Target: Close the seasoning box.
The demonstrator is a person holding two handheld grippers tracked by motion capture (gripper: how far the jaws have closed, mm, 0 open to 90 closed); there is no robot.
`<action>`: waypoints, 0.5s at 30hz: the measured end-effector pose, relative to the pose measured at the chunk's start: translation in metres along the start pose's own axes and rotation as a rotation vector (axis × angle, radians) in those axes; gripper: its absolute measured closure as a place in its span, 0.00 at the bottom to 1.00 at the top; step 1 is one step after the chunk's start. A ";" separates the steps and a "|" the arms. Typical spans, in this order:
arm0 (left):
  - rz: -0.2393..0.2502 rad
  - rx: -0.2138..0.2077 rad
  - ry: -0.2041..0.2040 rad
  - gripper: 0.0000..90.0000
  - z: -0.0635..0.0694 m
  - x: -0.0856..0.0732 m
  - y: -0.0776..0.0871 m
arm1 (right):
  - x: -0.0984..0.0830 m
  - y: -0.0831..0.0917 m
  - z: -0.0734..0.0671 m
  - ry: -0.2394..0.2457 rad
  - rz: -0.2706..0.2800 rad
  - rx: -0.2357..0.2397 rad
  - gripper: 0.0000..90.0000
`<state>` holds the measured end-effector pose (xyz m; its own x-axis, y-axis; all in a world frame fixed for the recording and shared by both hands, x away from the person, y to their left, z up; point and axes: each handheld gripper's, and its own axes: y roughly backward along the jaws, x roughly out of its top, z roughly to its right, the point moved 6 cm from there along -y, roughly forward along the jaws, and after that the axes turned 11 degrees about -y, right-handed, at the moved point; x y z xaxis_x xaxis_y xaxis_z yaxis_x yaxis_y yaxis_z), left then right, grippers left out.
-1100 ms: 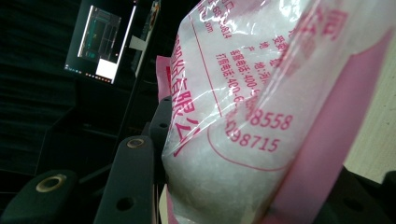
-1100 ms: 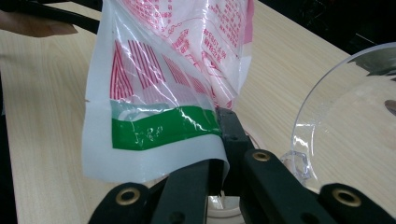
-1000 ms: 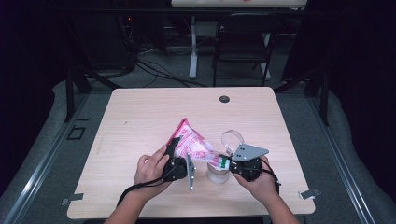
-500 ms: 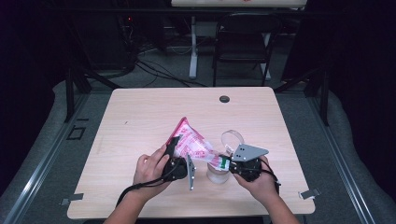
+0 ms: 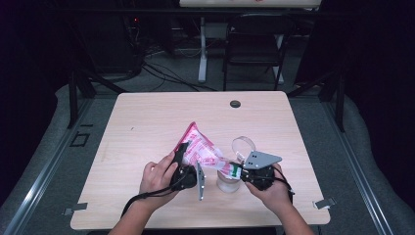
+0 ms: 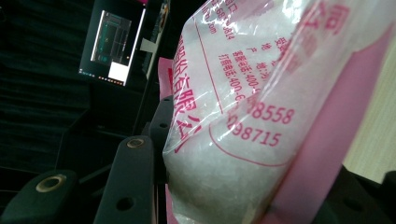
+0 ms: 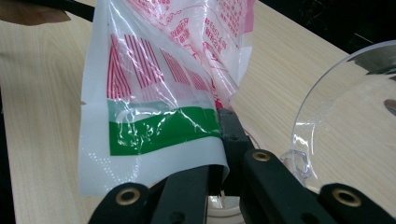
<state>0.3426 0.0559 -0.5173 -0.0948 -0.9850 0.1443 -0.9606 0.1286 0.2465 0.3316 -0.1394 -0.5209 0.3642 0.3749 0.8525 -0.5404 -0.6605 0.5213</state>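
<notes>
One bag (image 5: 201, 149), one cup (image 5: 228, 182), two claws (image 5: 182, 154) (image 5: 233, 170)

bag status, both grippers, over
Left gripper clamped on pink bag body. Right gripper pinching its green-striped end above clear cup. Clear lid lies beside, nothing blocking.

Bag (image 7: 154, 88) clear w/ pink-red print, red stripes & green band; black gripper (image 7: 219, 186); pale wood table (image 5: 147, 122).

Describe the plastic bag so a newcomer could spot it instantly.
On the light wooden table, look near the front edge between the person's two hands. The bag is clear plastic with pink-red print, holding white granules, stretched between both grippers above a clear cup.
</notes>
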 end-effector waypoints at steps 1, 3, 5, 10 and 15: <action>0.003 0.003 -0.002 0.66 0.000 0.000 0.000 | 0.000 0.000 0.000 -0.001 0.001 -0.003 1.00; 0.000 0.003 -0.002 0.66 -0.001 0.001 0.000 | 0.000 0.000 0.000 0.000 0.000 0.000 1.00; -0.001 0.004 -0.005 0.66 -0.001 0.001 0.000 | -0.001 0.000 0.001 0.000 -0.001 -0.001 1.00; 0.003 0.012 -0.015 0.66 -0.004 0.004 0.000 | -0.001 0.000 0.002 -0.005 -0.001 -0.002 1.00; 0.001 0.017 -0.019 0.66 -0.006 0.005 -0.001 | -0.002 0.000 0.003 -0.005 -0.004 -0.004 1.00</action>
<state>0.3444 0.0518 -0.5108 -0.1010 -0.9869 0.1261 -0.9647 0.1281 0.2301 0.3331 -0.1422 -0.5222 0.3697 0.3742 0.8505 -0.5424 -0.6562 0.5246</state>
